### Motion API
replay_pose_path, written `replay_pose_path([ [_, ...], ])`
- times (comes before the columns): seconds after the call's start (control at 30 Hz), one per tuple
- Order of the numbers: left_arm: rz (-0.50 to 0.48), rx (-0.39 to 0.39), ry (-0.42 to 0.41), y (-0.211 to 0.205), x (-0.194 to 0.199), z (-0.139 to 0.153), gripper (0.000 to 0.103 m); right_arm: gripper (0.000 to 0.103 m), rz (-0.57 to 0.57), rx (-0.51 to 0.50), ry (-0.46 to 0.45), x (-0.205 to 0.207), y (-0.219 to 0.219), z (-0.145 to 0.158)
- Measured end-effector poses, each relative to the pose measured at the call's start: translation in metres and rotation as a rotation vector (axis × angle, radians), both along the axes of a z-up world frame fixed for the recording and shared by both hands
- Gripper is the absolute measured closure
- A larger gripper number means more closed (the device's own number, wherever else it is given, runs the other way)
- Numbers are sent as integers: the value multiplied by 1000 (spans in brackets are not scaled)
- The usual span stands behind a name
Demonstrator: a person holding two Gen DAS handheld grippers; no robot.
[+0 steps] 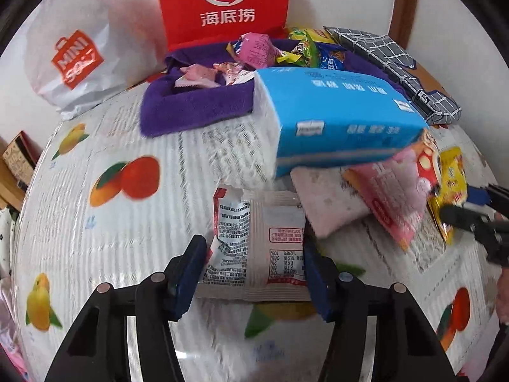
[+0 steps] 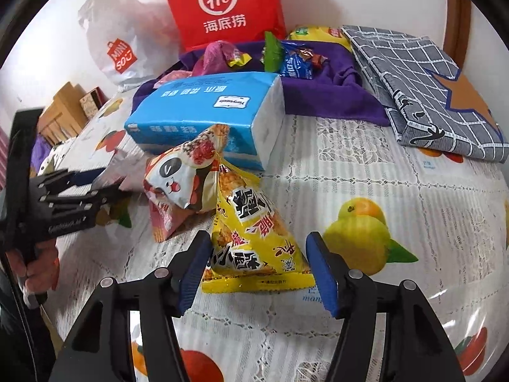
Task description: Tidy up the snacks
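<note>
My left gripper [image 1: 253,273] is open with its blue pads on either side of a white and red snack packet [image 1: 254,248] lying flat on the table. My right gripper [image 2: 257,267] is open around the base of a yellow triangular snack bag [image 2: 251,235]. A panda-print snack bag [image 2: 181,178] leans beside it. A pink packet [image 1: 391,191] and a pale pink pouch [image 1: 327,200] lie under a blue tissue pack [image 1: 337,117]. A purple cloth tray [image 1: 191,108] at the back holds several wrapped candies [image 1: 254,49].
A red paper bag [image 1: 222,3] and a white Miniso bag [image 1: 76,60] stand at the back. A grey checked cloth [image 2: 420,86] lies at the back right. The fruit-print tablecloth [image 2: 366,229] covers the table. Cardboard boxes [image 2: 66,108] sit beyond the left edge.
</note>
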State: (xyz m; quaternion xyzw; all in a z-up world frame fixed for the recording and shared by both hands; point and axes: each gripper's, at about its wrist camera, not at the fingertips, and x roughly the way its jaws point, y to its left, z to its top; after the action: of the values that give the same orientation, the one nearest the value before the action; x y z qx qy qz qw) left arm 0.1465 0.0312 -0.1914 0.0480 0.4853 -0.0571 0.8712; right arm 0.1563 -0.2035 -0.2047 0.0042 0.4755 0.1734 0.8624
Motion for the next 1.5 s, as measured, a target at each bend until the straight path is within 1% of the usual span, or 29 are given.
replay_pose_path([
  [0.1,39,13,-18,10,-15,1,46,41,8,-22,-1,2,2,0],
  [0.2,82,-22,-56,20,-23,-1,44,41,7,-26,-19,1,4,-1],
  [0.27,100,-20,-84,23,-25,-2,43,41,-10,-32,-54,1,4,-5],
  [0.33,105,-7,-90,21,-26,-2,43,41,-31,-20,-75,1,1,-7],
  [0.4,109,-16,-88,23,-24,-3,43,41,-51,10,-66,4,-2,-10],
  [0.43,110,-21,-88,23,-24,-3,43,43,-56,15,-77,4,-2,-10],
  [0.6,112,-24,-88,24,-24,-3,43,43,-70,-21,-102,6,3,-13],
  [0.7,113,-27,-87,23,-24,-3,43,43,-57,-73,-102,7,10,-14],
  [0.83,112,-27,-88,24,-24,-3,43,39,-39,-111,-97,8,16,-15],
  [0.97,113,-27,-88,24,-24,-3,43,39,-42,-65,-87,9,9,-14],
  [1.1,114,-27,-90,24,-24,-3,44,47,-68,-12,-79,10,0,-12],
  [1.2,106,-22,-84,23,-25,-2,45,48,-82,25,-56,10,-6,-9],
  [1.23,106,-30,-77,23,-26,-1,45,48,-81,30,-53,9,-7,-8],
  [1.33,102,-105,-58,27,-30,7,45,49,-80,28,-83,1,-9,4],
  [1.5,105,-126,-77,25,-37,24,45,49,-88,39,-135,-13,-17,29],
])
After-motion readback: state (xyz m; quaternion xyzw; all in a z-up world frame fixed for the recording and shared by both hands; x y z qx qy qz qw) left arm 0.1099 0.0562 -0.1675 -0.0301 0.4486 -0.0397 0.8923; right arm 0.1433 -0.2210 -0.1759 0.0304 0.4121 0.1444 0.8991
